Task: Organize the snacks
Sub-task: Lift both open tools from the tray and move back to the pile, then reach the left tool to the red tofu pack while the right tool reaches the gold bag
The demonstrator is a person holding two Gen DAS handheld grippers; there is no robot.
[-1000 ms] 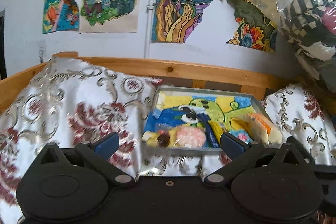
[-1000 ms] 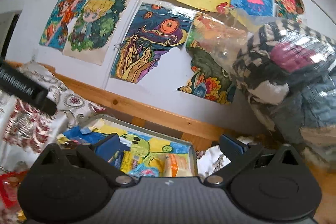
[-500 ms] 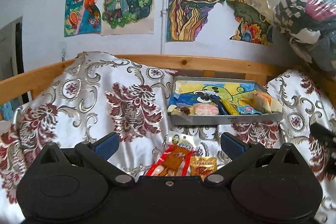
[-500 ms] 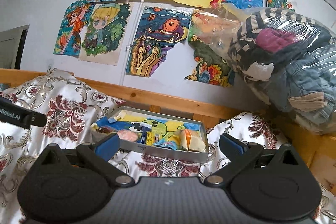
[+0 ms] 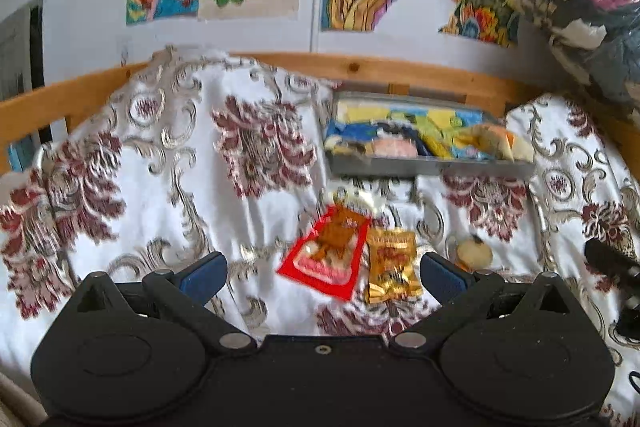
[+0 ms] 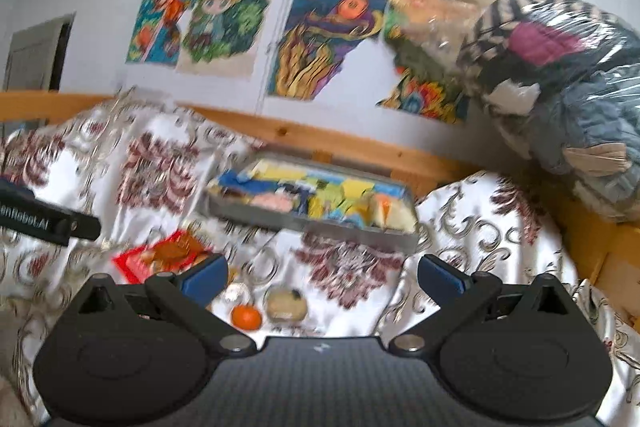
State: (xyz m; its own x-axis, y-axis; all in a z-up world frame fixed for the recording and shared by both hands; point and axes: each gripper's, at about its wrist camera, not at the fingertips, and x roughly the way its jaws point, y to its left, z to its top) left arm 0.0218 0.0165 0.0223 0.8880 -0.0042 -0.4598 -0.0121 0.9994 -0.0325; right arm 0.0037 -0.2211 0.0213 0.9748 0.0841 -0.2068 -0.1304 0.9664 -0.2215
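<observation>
On floral cloth, loose snacks, both tongs spread empty

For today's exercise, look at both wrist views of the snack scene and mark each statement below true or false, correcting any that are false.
1. Both grippers are open and hold nothing. True: the left gripper and the right gripper each have their fingers spread apart with nothing between them.
2. The red snack packet lies inside the metal tray. False: it lies on the patterned cloth, in front of the tray.
3. The gold snack packet lies beside the red packet. True.
4. The metal tray has no snacks in it. False: several wrapped snacks already lie in it.
5. A small orange fruit sits on the cloth next to a round pale snack. True.
</observation>
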